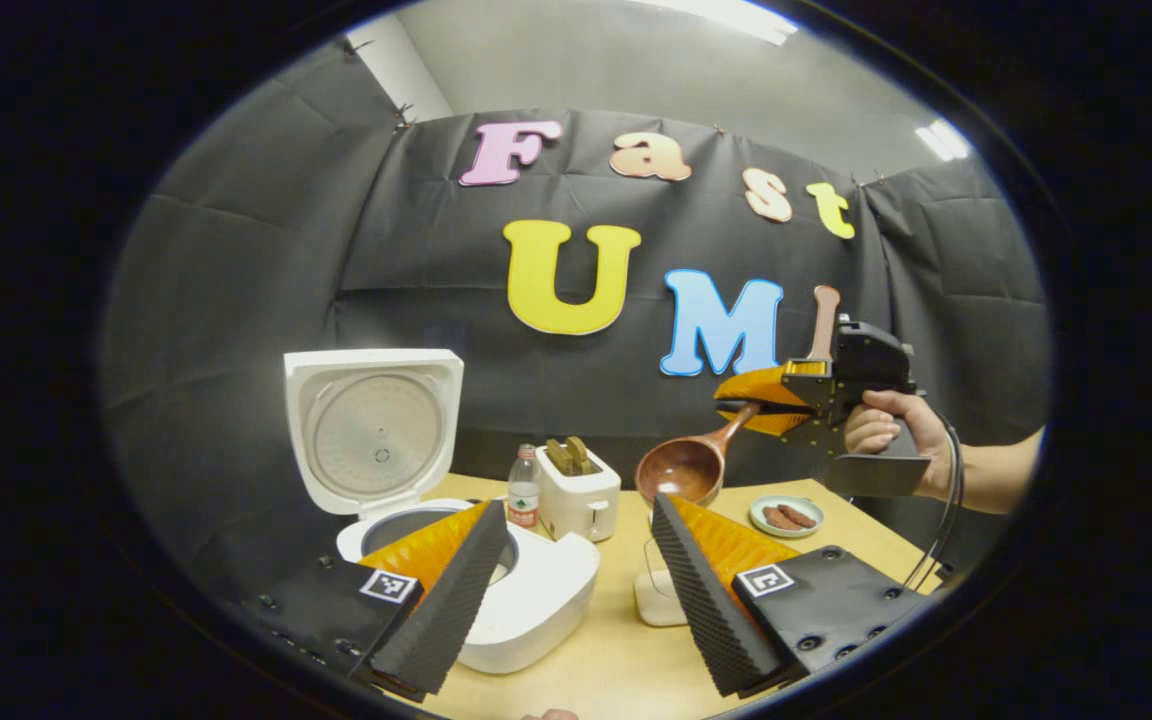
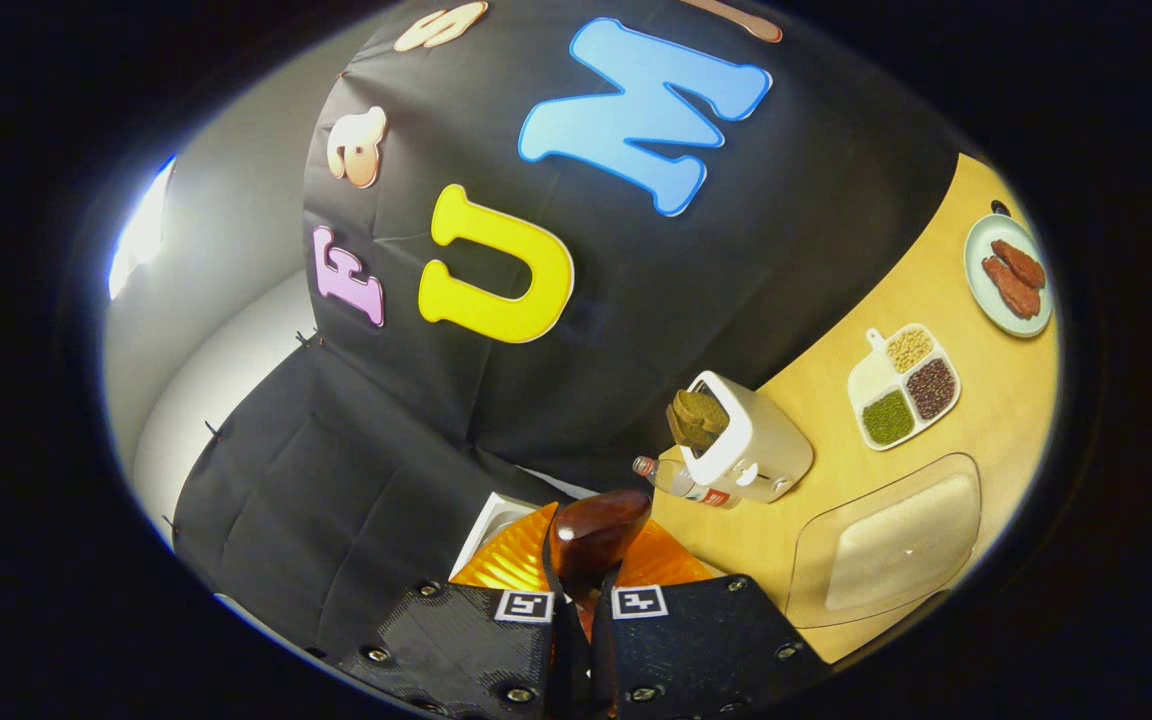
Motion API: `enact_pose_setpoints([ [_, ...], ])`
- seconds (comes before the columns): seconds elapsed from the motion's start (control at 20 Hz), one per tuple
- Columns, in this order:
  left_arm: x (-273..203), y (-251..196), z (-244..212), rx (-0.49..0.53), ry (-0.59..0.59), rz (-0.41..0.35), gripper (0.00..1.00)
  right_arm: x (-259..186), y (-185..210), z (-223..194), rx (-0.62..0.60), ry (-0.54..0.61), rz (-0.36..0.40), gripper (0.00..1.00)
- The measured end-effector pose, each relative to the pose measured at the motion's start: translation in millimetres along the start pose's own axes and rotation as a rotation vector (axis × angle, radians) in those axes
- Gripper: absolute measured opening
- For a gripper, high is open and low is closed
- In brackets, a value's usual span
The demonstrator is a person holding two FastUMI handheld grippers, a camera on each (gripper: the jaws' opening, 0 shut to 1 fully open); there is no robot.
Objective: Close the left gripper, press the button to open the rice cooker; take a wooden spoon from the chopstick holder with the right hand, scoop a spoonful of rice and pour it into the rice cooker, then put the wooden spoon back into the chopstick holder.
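Wooden bench [image 1: 616,660] holds an open rice cooker [image 1: 526,590]; right gripper [image 1: 771,398] pinches the wooden spoon [image 1: 681,468] aloft, left gripper [image 1: 571,600] spread.

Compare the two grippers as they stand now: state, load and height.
The left gripper is open, with a wide gap between its fingers; the right gripper is shut on the wooden spoon.
The left gripper holds nothing; the right gripper carries the spoon, bowl hanging low and handle rising above it.
The left gripper sits low by the rice cooker; the right gripper is raised above the table.
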State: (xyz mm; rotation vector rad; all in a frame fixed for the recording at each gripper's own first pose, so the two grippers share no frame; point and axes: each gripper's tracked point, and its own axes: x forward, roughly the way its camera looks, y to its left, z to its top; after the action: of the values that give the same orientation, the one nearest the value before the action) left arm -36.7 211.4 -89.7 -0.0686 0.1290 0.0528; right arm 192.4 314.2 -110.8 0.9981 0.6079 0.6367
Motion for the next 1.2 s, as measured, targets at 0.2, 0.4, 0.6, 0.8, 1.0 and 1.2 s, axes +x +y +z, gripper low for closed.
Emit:
enact_pose_setpoints([
  [0.2,5,-20,1,-0.007,0.004,-0.008,1.0,-39,-19,14,0.005,-0.023,-0.041,0.07],
  [0.4,11,-43,10,0.008,-0.007,-0.022,1.0,-76,-41,35,-0.016,-0.057,-0.085,0.07],
  [0.6,15,-75,10,0.024,-0.006,-0.049,1.0,-113,-56,59,-0.01,-0.106,-0.109,0.07],
  [0.8,16,-101,5,0.047,0.006,-0.067,1.0,-143,-76,68,0.017,-0.135,-0.137,0.07],
  [1.0,16,-118,5,0.057,0.012,-0.082,1.0,-169,-98,78,0.014,-0.166,-0.178,0.07],
  [1.2,18,-130,4,0.058,0.015,-0.095,1.0,-191,-111,92,-0.003,-0.202,-0.211,0.07],
])
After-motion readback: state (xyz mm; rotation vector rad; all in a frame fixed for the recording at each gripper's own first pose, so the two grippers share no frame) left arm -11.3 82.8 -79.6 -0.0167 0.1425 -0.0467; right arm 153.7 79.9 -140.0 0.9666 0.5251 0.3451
